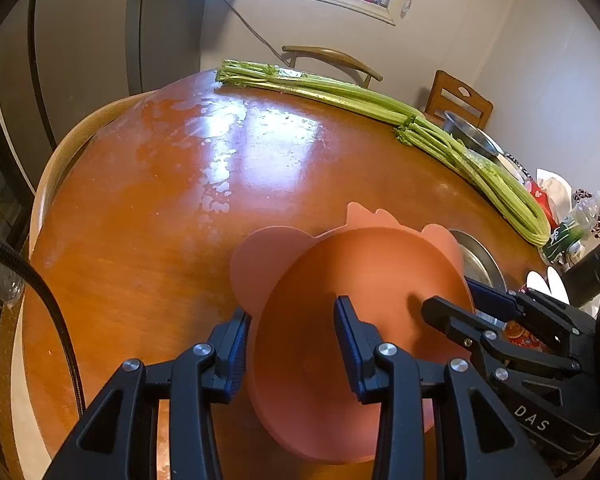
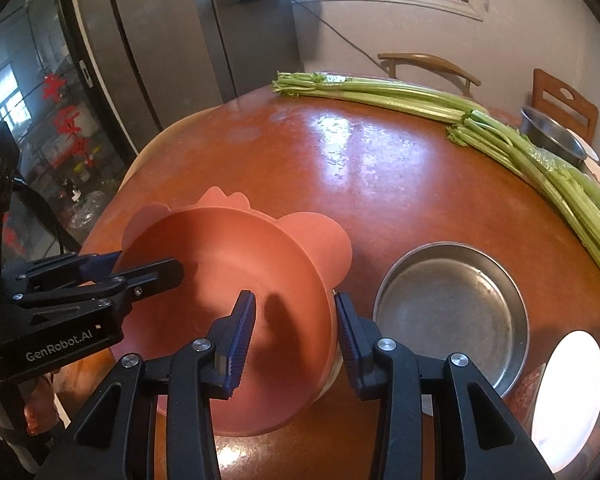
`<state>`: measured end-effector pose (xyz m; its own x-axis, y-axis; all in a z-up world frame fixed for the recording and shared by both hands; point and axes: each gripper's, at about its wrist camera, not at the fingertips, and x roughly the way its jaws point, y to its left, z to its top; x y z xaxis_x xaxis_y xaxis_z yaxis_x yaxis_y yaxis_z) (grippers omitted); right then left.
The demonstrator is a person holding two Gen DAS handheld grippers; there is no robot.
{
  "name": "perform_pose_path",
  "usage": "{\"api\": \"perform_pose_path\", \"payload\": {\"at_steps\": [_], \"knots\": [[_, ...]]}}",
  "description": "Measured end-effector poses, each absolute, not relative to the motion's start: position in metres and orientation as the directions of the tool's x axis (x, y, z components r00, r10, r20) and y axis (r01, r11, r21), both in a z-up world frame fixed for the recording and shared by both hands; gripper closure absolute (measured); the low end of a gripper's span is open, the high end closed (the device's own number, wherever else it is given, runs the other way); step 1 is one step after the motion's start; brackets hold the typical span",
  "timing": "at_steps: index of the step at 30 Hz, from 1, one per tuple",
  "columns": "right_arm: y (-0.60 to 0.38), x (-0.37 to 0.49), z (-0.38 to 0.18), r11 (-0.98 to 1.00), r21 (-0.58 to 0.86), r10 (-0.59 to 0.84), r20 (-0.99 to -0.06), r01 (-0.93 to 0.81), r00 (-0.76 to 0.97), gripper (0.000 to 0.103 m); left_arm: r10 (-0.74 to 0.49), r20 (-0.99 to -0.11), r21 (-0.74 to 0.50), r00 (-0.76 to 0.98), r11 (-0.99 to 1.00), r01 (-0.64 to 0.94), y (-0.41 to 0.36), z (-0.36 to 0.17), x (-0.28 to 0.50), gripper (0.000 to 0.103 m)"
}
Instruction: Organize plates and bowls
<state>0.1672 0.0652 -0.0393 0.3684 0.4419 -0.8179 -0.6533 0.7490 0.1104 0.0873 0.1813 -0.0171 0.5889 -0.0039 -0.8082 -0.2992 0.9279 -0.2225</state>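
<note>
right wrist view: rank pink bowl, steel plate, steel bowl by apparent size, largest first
1. Pink bowl: largest, though it sits nearest the camera, which inflates it.
2. Steel plate: clearly smaller in the picture, but true size against the pink bowl is unsure.
3. Steel bowl: smallest; far away at the table's edge and partly hidden.

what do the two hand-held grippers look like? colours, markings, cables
Both are matte black plastic linkages with silver pivot screws and ribbed dark-blue finger pads. The left hand-held gripper bears white "GenRobot.AI" lettering, read from the right wrist view; a black braided cable runs beside it. The right hand-held gripper shows "DAS". No hands or sleeves visible.
</note>
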Motion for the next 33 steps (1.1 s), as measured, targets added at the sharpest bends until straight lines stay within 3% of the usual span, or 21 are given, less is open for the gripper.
{"api": "perform_pose_path", "payload": {"at_steps": [33], "knots": [[0.071, 0.174, -0.061, 0.758, 0.084, 0.412, -0.83, -0.647, 0.375, 0.06, 0.046, -0.825, -0.182, 0.563, 0.922, -0.341, 0.182, -0.039, 0.099, 0.063]]}}
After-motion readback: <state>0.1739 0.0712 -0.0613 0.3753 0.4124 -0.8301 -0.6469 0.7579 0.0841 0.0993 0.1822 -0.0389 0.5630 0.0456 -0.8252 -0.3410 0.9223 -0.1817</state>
